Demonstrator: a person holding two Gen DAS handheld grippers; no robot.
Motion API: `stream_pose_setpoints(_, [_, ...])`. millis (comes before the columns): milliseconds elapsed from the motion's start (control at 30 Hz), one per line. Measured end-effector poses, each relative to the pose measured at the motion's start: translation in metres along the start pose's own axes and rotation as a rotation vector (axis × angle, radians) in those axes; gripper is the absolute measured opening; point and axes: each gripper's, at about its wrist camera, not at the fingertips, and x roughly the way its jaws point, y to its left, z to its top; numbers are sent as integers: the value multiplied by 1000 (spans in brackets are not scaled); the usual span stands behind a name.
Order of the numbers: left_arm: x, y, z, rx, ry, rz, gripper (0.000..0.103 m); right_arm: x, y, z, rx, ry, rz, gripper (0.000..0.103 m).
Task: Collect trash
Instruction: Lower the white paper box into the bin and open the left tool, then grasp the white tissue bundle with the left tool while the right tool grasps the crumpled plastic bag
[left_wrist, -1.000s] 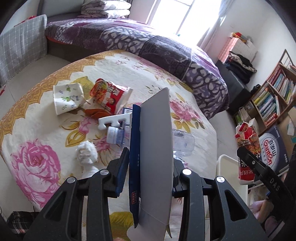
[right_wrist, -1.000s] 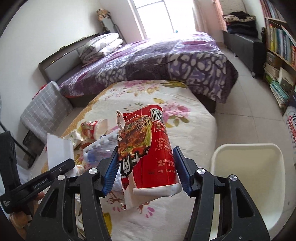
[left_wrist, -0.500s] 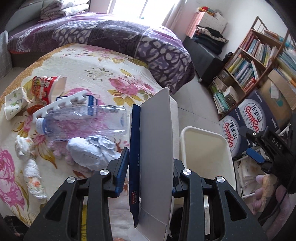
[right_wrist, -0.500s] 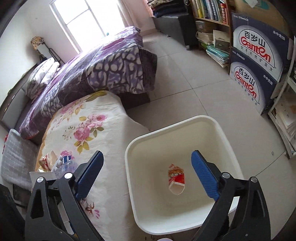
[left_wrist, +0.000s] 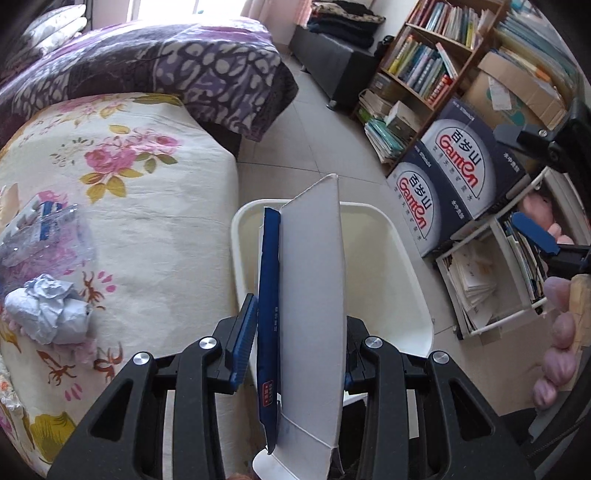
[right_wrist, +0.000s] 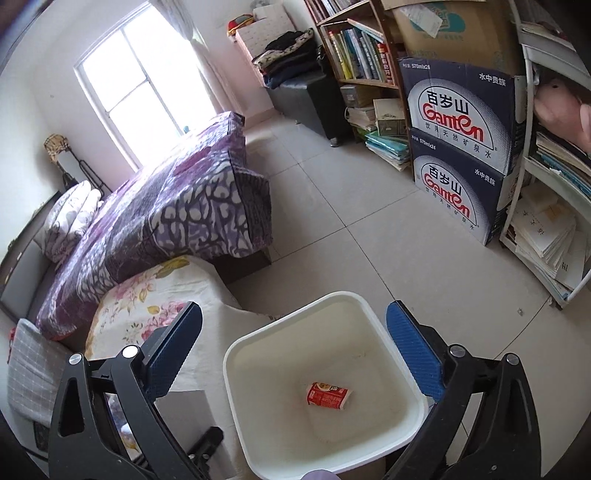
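My left gripper (left_wrist: 295, 332) is shut on a flattened white and blue carton (left_wrist: 314, 295), which stands on edge above the near side of the white bin (left_wrist: 388, 229). My right gripper (right_wrist: 291, 317) hangs over that white bin (right_wrist: 258, 343); its jaws are opening, with nothing between them. A red snack packet (right_wrist: 328, 396) lies on the bin's floor. On the floral table cover (left_wrist: 147, 221), left of the bin, rest a crumpled paper ball (left_wrist: 48, 314) and a clear plastic bottle (left_wrist: 40, 236).
A bed with a purple quilt (right_wrist: 166, 206) stands behind the table. Two stacked dark Ganten boxes (right_wrist: 458, 147), a bookshelf (right_wrist: 354, 55) and a white rack of papers (right_wrist: 546, 236) line the right side. Tiled floor (right_wrist: 351, 206) lies between them and the bin.
My left gripper swung right from over the table's litter to above the bin, the carton still in it. My right gripper opened and the red packet dropped into the bin.
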Motion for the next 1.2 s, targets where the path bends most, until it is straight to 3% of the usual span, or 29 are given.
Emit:
stream_pose_setpoints(133, [10,-17,8,17,17,-59,39,-21,-12,11,35,-91,-29,96])
stream_pose_setpoints(167, [12,-20,10,18,21,-73,43,-28,-13,13,29,-128,-39,96])
stream_pose_setpoints(233, [10,-24,15,16,16,-96,60,-38,-10,15,3,-177,-45,96])
stream_pose_setpoints(400, [-4,-26,21,55,-11,-54,64,-55,1,12,-55,-241,-69,96])
stream_pose_setpoints(500, [-14,-20,19,87,-23,4,65,-62,11,8,-89,-278,-131,96])
stream_pose_setpoints(700, [-42,10,12,104,-71,131,73,-44,33,1,-129,-174,-94,96])
stream_pose_setpoints(900, [-66,59,3,36,-94,308,82,-6,80,-24,-352,-57,-93,96])
stream_pose_setpoints(1033, [-71,112,-11,-74,-39,460,83,16,102,-45,-426,23,-32,96])
stream_pose_setpoints(1200, [-87,189,-25,-300,29,524,83,47,139,-86,-525,196,94,96])
